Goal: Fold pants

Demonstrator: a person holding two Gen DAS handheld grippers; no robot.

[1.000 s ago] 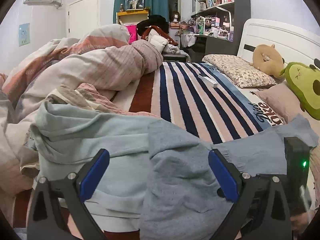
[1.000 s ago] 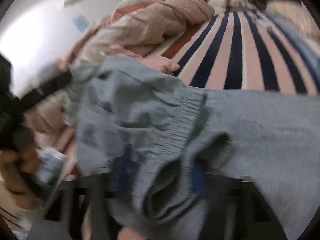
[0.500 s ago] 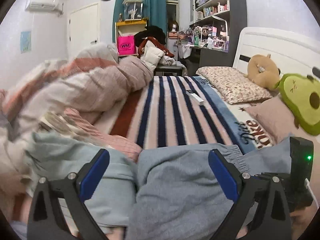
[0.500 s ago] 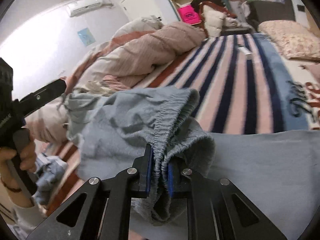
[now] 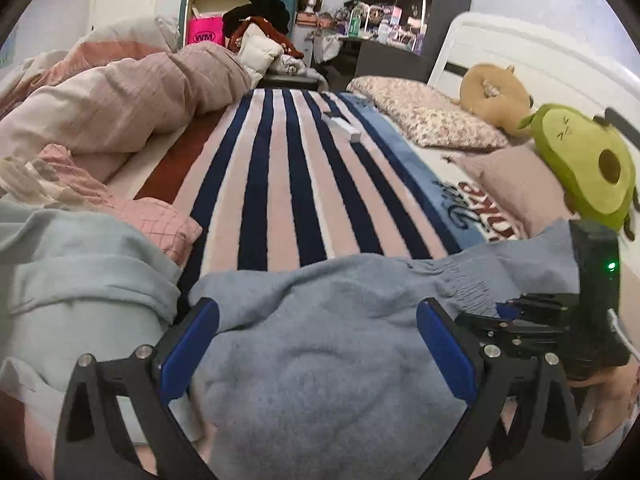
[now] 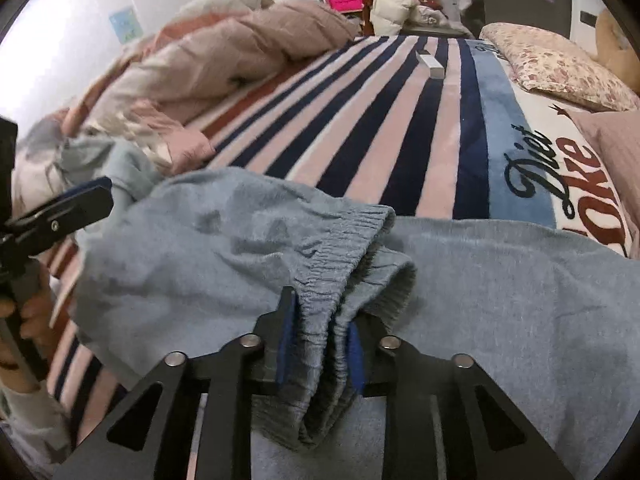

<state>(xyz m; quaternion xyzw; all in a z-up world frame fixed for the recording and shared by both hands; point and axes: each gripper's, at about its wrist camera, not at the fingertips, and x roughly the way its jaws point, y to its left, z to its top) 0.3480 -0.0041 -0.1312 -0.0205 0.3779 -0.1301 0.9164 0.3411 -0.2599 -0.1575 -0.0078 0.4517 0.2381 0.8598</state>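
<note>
R tongs (image 6: 320,344) clamped on elastic waistband of grey-blue fleece pants (image 6: 224,248), L tongs (image 5: 318,344) wide over fabric; I'd lay waistband flat on striped blanket (image 5: 280,184) w/o bunching.

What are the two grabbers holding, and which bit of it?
The right gripper is shut on the blue-grey pants, pinching the elastic waistband. The left gripper is open over them, holding nothing.
</note>
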